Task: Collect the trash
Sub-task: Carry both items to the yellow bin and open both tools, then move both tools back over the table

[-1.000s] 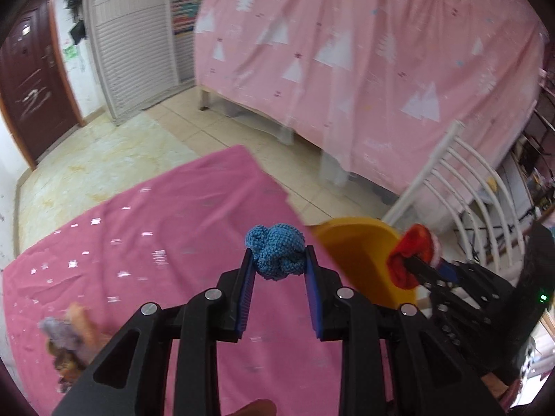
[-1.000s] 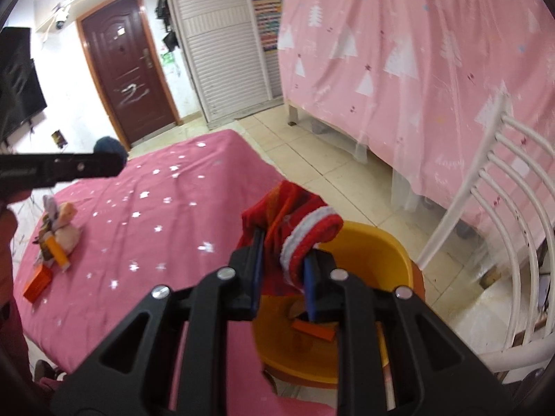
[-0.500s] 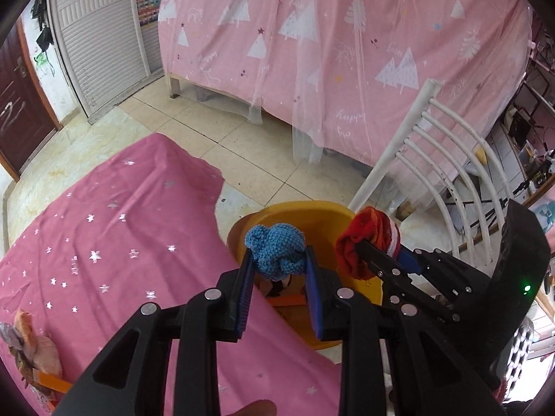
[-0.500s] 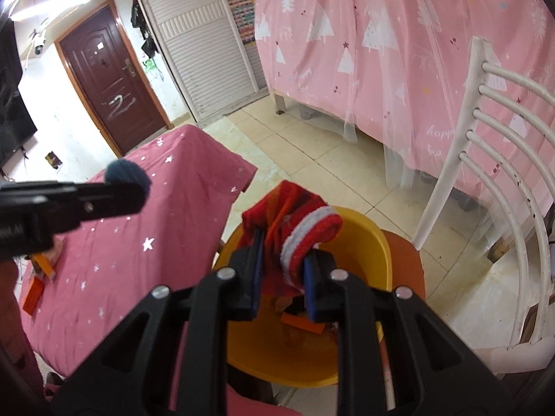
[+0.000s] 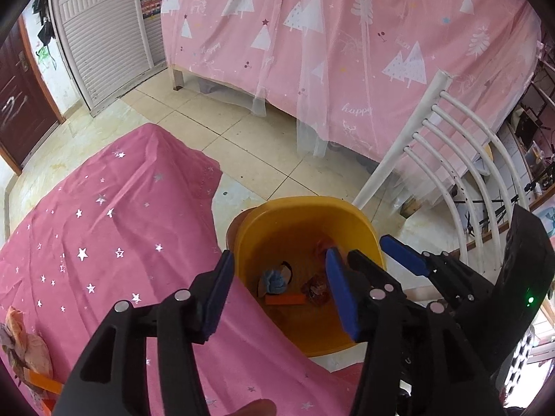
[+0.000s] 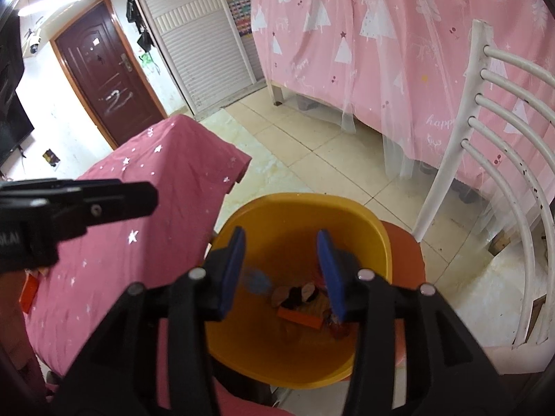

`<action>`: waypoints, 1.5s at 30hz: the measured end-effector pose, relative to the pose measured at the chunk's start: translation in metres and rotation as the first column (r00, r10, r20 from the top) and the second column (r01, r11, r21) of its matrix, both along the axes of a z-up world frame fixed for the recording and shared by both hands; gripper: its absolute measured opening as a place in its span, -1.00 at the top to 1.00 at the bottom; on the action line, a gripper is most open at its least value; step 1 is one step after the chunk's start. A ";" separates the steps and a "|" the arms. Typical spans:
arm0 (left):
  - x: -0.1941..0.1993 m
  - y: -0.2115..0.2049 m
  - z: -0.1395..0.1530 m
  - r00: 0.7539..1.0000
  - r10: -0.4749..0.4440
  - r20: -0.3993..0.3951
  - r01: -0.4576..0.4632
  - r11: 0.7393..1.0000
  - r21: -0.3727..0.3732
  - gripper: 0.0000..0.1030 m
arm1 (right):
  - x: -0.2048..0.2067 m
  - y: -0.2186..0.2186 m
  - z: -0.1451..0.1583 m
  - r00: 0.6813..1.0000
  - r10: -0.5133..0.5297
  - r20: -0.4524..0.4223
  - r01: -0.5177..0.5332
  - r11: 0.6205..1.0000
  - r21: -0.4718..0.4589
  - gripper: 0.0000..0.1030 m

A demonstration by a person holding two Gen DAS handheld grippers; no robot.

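Note:
A yellow plastic bin (image 5: 305, 215) stands beside the pink star-print table (image 5: 104, 228); it also shows in the right wrist view (image 6: 305, 215). My left gripper (image 5: 277, 291) is open and empty above the bin. My right gripper (image 6: 281, 270) is open and empty above it too, and shows in the left wrist view (image 5: 378, 260). In the bin lie a blue knitted ball (image 5: 274, 280), an orange strip (image 5: 284, 300), brownish scraps (image 6: 295, 293) and a red piece (image 6: 338, 329). More trash, a crumpled peach scrap (image 5: 24, 339) and an orange strip (image 5: 43, 383), lies on the table at the left.
A white slatted chair (image 5: 451, 159) stands right of the bin, which rests on an orange seat (image 6: 406, 253). A bed with a pink tree-print cover (image 5: 347, 52) is behind. A brown door (image 6: 107, 76) and white shutter doors (image 6: 201, 52) are far left. An orange card (image 6: 29, 289) lies on the table.
Both grippers opened over the bin. The blue knitted ball left my left gripper and the red-and-white cloth left my right gripper; both dropped into the bin.

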State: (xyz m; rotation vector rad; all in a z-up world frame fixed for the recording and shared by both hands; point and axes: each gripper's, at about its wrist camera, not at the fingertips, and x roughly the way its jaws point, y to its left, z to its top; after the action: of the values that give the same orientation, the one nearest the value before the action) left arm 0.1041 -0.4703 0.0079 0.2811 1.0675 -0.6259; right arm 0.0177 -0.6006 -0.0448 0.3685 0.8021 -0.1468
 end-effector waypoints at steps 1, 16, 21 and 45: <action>0.000 0.002 0.001 1.000 0.004 0.000 -0.004 1.000 -0.003 0.04 | 0.000 0.000 0.000 1.000 0.003 0.001 -0.003 1.000 0.000 0.20; -0.011 0.075 0.042 0.998 0.046 0.042 -0.041 0.992 -0.117 0.02 | -0.002 0.051 0.028 0.996 0.075 0.053 -0.072 0.995 -0.063 0.20; -0.013 0.117 0.059 0.994 0.084 0.076 -0.073 0.987 -0.140 0.00 | 0.007 0.082 0.040 0.989 0.133 0.067 -0.127 0.989 -0.079 0.20; -0.025 0.305 0.097 0.935 0.286 0.209 -0.255 0.953 -0.160 -0.22 | 0.048 0.235 0.063 0.911 0.411 0.035 -0.402 0.903 -0.151 0.20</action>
State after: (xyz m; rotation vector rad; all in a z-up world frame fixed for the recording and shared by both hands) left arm 0.0790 -0.1658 0.1048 0.0854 0.8192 -0.4009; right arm 0.0659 -0.3651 0.0183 0.0654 0.7820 0.2005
